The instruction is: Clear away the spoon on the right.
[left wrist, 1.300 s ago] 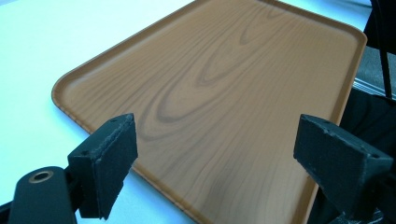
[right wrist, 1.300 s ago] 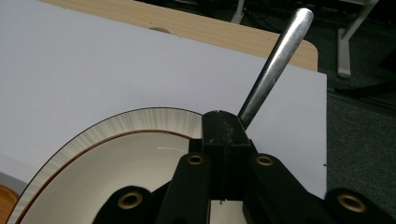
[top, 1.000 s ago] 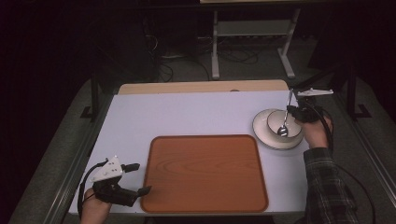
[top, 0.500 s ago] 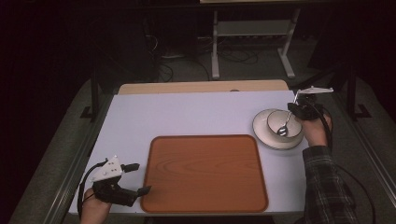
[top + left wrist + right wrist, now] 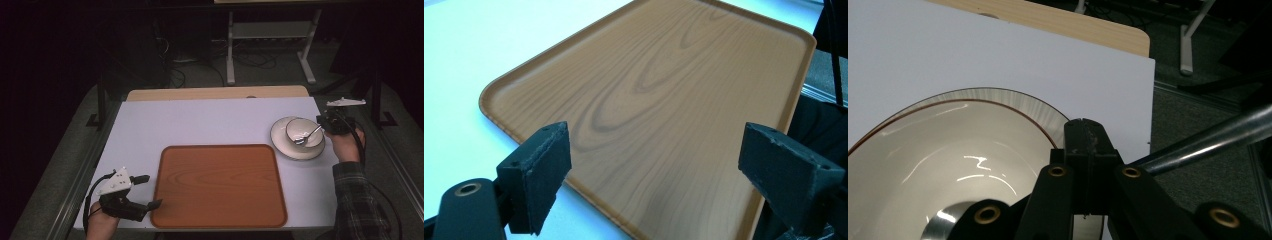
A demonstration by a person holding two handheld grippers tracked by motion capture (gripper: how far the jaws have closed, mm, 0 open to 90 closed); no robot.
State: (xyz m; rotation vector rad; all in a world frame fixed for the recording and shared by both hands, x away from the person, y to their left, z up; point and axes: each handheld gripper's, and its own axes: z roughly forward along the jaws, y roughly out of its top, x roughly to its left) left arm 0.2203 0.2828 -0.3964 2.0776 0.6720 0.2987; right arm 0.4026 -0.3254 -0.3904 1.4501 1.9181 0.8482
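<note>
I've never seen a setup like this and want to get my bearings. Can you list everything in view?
Tray: one, wood-brown, table middle, near edge.
Plate: one, cream, right of tray.
Bowl: one, cream, on the plate.
Spoon: one, metal, scoop in the bowl.
Table: one, white top.
Metal stand: one, grey, on the floor behind.
Left gripper: one, black, open, at the tray's left edge.
Right gripper: one, black, shut on the spoon's handle.

Tray (image 5: pixel 220 187) wood-grain brown; bowl (image 5: pixel 303 132) white, brown-rimmed.
</note>
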